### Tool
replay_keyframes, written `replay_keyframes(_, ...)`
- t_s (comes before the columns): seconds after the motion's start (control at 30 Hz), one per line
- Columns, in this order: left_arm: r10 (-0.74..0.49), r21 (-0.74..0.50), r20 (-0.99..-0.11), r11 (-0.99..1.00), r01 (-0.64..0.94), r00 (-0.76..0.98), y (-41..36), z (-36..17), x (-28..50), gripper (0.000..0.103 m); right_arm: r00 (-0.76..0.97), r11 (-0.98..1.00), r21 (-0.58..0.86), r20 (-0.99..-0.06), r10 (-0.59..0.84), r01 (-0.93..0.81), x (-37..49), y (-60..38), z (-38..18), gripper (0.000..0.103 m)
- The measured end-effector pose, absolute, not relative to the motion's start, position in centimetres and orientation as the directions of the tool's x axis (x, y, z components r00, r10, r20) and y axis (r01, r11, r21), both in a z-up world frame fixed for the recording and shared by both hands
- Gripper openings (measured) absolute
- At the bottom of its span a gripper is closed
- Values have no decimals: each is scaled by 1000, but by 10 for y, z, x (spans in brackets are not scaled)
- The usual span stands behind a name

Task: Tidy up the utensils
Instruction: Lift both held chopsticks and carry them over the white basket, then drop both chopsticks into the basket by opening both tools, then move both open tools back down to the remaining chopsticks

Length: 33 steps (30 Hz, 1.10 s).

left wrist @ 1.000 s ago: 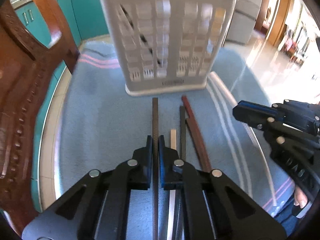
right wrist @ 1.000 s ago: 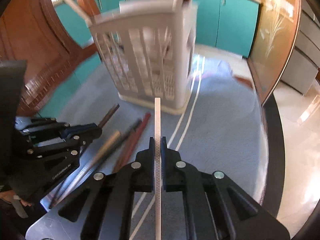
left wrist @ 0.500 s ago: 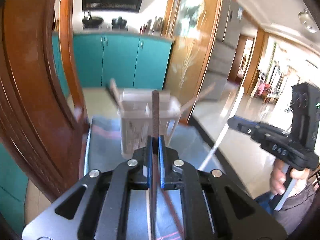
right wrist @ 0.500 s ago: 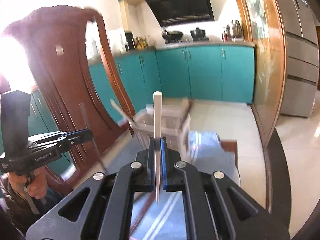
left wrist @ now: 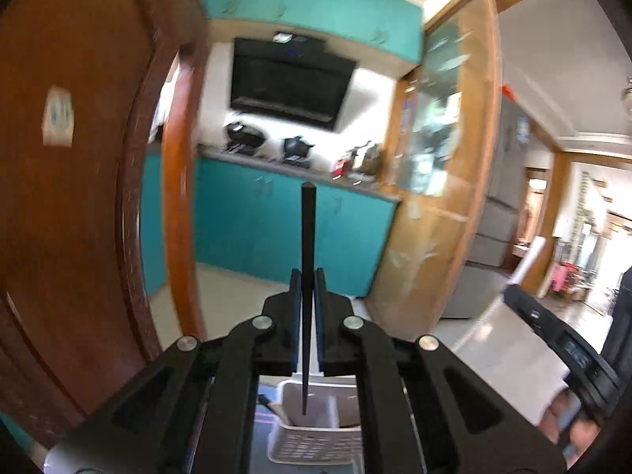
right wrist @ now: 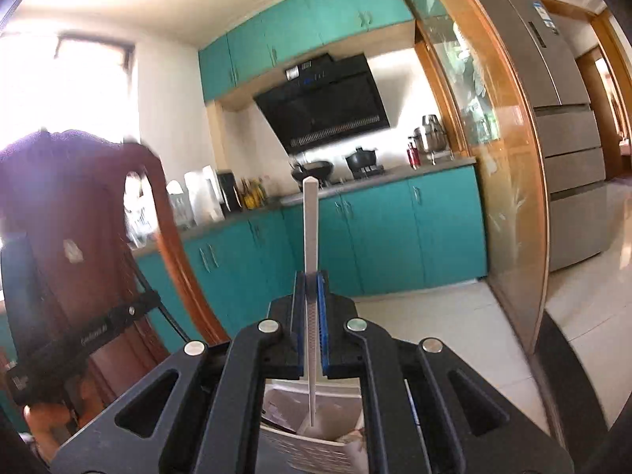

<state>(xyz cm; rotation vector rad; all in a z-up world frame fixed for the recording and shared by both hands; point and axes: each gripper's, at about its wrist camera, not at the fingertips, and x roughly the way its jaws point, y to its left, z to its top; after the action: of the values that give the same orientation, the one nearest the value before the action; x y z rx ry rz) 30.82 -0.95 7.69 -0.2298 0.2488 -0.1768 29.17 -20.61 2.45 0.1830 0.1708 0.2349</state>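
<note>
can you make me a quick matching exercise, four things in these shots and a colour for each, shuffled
Things:
1. chopstick in left claw
2. chopstick in right claw
3. basket
4. lower cabinets

Colours:
a. teal
b. pale grey
c. white
d. black

Pairs: 1-d, 2-c, 3-b, 4-a

Readable text scarce. Left gripper (right wrist: pixel 130 316) body, right wrist view: pale brand lettering along black arm, too blurred to spell out. Right gripper (left wrist: pixel 568 351) in left wrist view: small display with digits, illegible. Fridge (right wrist: pixel 561 79) door: blue-white label (print too small). Range hood (right wrist: pixel 328 106) panel: white sticker, lit symbols, unreadable.
</note>
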Motion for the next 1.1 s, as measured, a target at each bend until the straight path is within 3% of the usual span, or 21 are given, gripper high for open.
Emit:
replay_keyframes(0.13,-205,-246,-324,961,127,924,-16,43,337,7,946,969,121,-222,236,-214,305,-189,-5,6)
replay_keyframes(0.3,-202,-210,-387,969,128,900,-25,18,362,7,942,977,25,-259,212,-213,301,-172,-23,7)
replay_keyframes(0.53,-197,-180,-376,974,137,906,-29,21,343,7,951,977,4,-230,208,-212,282,-174,-21,15)
replay_keyframes(0.73,-224,-182,-327,968,171,918,-26,23,315,8,928,945,-15,-194,318,-326,244,-179,-20,25)
replay_keyframes(0.8,-226,-173,-307,968,179,924,-22,21,304,12,868,896,11,-242,433,-444,235,-179,-34,33)
replay_keyframes(0.9,-234,-163,-299,968,192,925,-17,12,292,14,786,855,43,-373,493,-517,240,-172,-71,35)
replay_keyframes(0.97,-241,-160,-311,967,199,919,-15,4,287,16,724,866,58,-523,450,-496,257,-163,-107,35)
replay_keyframes(1.03,-241,-148,-339,968,202,909,-15,-6,284,25,592,906,58,-739,321,-420,288,-152,-161,35)
replay_keyframes(1.1,-233,-134,-391,972,195,891,-17,-22,287,29,513,921,79,-810,282,-382,303,-149,-190,35)
